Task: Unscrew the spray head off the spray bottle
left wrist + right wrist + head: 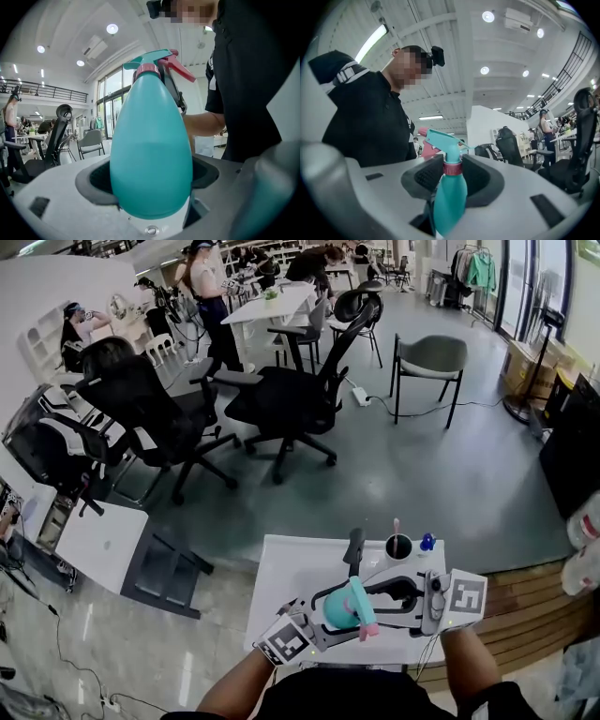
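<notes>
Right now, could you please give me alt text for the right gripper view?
The right gripper clamps a teal spray bottle at the pink collar below its spray head. Behind are a person in black and office chairs.

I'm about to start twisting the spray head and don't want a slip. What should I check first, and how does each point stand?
1. Body grip: ok, the left tool presses both sides of the bottle.
2. Neck grip: ok, the right tool closes on the pink collar.
3. Pads clear of the spray head: ok, it stands beyond them.
4. Head seated: ok, no gap shows at the collar.
5. Clearance from the table: ok, the bottle is held above it.
6. Liquid inside: cannot tell, the bottle is opaque.
</notes>
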A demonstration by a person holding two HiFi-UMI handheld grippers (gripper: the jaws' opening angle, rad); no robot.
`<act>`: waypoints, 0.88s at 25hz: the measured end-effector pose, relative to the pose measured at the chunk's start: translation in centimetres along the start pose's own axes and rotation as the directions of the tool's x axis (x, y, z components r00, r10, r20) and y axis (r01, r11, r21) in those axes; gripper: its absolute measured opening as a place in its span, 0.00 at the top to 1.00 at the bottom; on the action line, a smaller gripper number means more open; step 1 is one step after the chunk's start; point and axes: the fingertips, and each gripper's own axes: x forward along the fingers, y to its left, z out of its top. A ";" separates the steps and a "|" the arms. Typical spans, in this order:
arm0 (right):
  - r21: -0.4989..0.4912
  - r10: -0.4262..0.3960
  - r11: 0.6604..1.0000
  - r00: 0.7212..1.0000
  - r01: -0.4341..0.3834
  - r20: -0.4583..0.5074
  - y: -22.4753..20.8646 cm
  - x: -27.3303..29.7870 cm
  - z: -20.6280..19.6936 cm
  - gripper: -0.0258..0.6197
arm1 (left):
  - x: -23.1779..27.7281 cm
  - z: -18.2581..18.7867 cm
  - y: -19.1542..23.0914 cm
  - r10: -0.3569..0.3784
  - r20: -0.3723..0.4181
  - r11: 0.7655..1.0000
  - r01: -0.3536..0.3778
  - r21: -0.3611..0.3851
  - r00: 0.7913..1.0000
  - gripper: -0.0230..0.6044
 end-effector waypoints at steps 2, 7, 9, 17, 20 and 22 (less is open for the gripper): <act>-0.019 -0.045 0.999 0.999 0.045 -0.008 -0.8 -0.3 -0.4 0.75 | -0.1 -0.9 0.8 0.034 -0.033 0.999 -0.034 0.011 0.999 0.27; -0.070 -0.313 0.947 0.950 0.314 0.021 -4.2 -0.9 -1.3 0.69 | -0.7 -2.7 4.5 0.236 -0.101 0.970 -0.241 -0.043 0.967 0.27; -0.041 -0.382 0.923 0.923 0.383 0.043 -4.8 -1.0 -1.6 0.66 | -1.0 -3.6 5.6 0.295 -0.130 0.951 -0.304 -0.057 0.947 0.27; -0.030 -0.557 0.830 0.830 0.557 0.012 -6.3 0.5 -2.7 0.64 | -0.8 -4.5 6.7 0.378 -0.189 0.918 -0.393 -0.049 0.906 0.27; -0.045 -0.624 0.780 0.781 0.624 0.015 -6.7 0.4 -2.8 0.68 | -0.6 -4.5 6.5 0.379 -0.192 0.917 -0.395 -0.051 0.905 0.27; -0.053 -0.642 0.765 0.767 0.641 0.004 -7.0 0.3 -3.0 0.74 | -0.6 -4.6 6.4 0.376 -0.194 0.919 -0.391 -0.046 0.906 0.27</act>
